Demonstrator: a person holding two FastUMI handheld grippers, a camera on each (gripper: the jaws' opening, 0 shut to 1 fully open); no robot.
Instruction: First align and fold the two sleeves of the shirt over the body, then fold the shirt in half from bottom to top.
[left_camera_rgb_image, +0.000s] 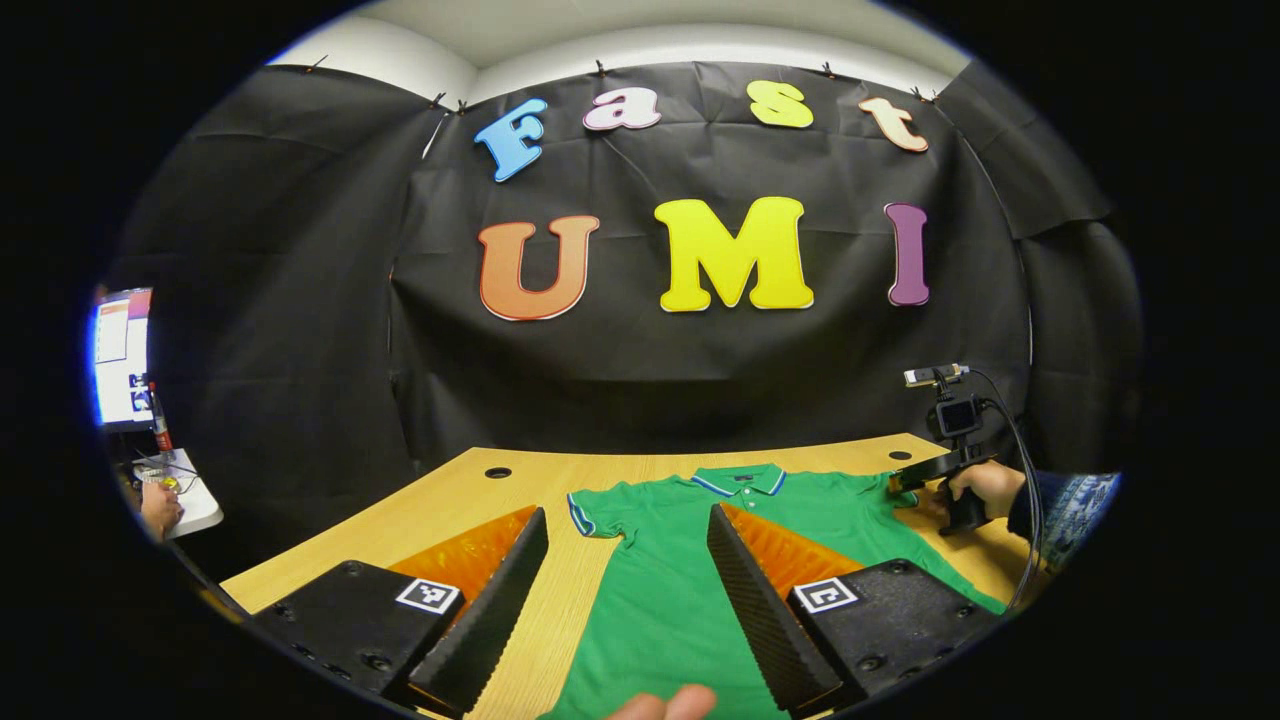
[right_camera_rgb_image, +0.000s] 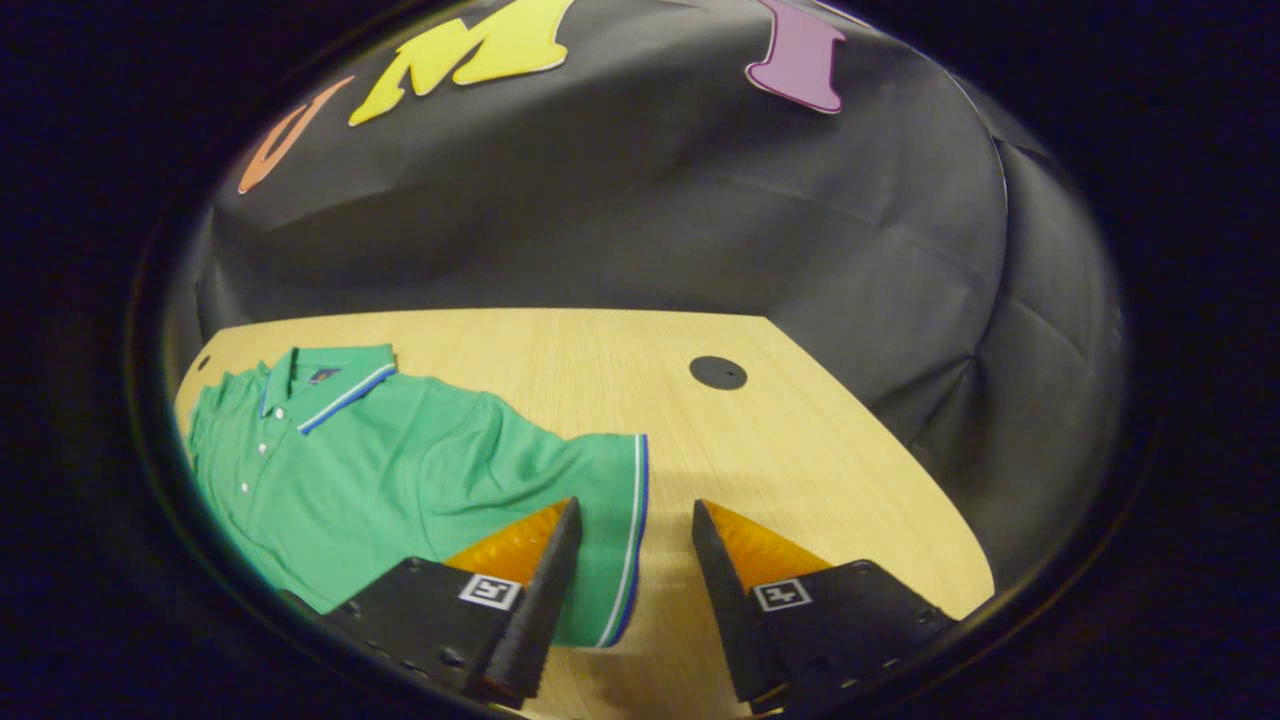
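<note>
The green polo shirt (left_camera_rgb_image: 660, 590) lies flat and face up on the wooden bench (left_camera_rgb_image: 470, 500), collar toward the booth wall, both sleeves spread out. The left tongs (left_camera_rgb_image: 628, 530) stand wide apart above its left side. The right tongs (right_camera_rgb_image: 628, 520) also gape apart, straddling the striped cuff of the right sleeve (right_camera_rgb_image: 600, 520) (not gripping it).

Shirt (left_camera_rgb_image: 680, 560) flat on table (left_camera_rgb_image: 480, 510), collar (left_camera_rgb_image: 740, 480) at 12 o'clock in the left gripper view. Right gripper (left_camera_rgb_image: 905, 480) at 2 o'clock, at the sleeve (right_camera_rgb_image: 600, 520) end. Monitor (left_camera_rgb_image: 122, 355) off-table at 9 o'clock.
</note>
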